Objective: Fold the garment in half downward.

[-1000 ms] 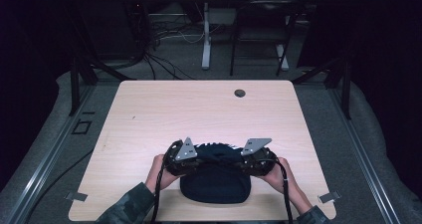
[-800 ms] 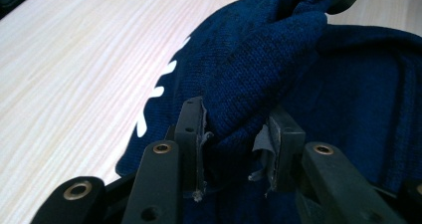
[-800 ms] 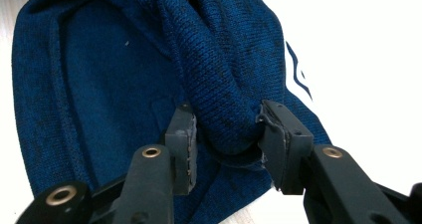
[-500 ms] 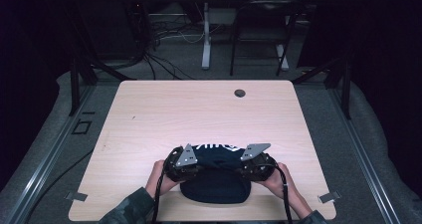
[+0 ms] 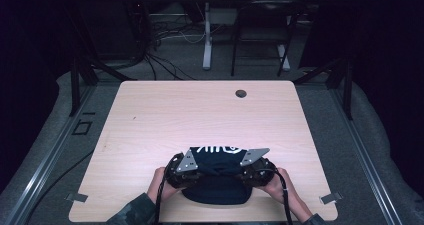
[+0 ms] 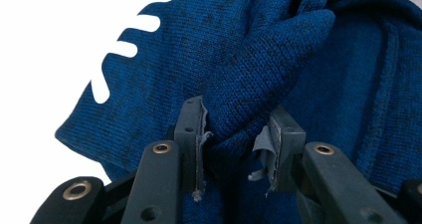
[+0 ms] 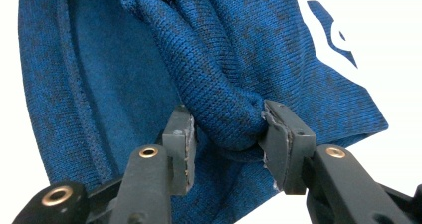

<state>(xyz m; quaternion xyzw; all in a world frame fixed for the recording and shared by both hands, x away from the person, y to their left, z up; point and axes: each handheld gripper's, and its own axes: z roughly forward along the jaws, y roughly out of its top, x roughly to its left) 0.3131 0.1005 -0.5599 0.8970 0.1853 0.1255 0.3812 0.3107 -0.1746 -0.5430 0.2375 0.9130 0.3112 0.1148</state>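
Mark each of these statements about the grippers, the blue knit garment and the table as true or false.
1. Both grippers pinch the blue garment. True: left gripper and right gripper each clamp a bunched fold.
2. The garment carries white lettering. True.
3. The garment lies at the table's far edge. False: it sits at the near edge of the table, by the person's hands.
4. The left gripper holds a mug. False: only knit fabric sits between its jaws.

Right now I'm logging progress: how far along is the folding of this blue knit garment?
Midway, by the look of it. The blue knit garment already lies bunched at the table's near edge. In hand: left gripper and right gripper each pinch a fold of it. Left: laying those folds down and releasing.
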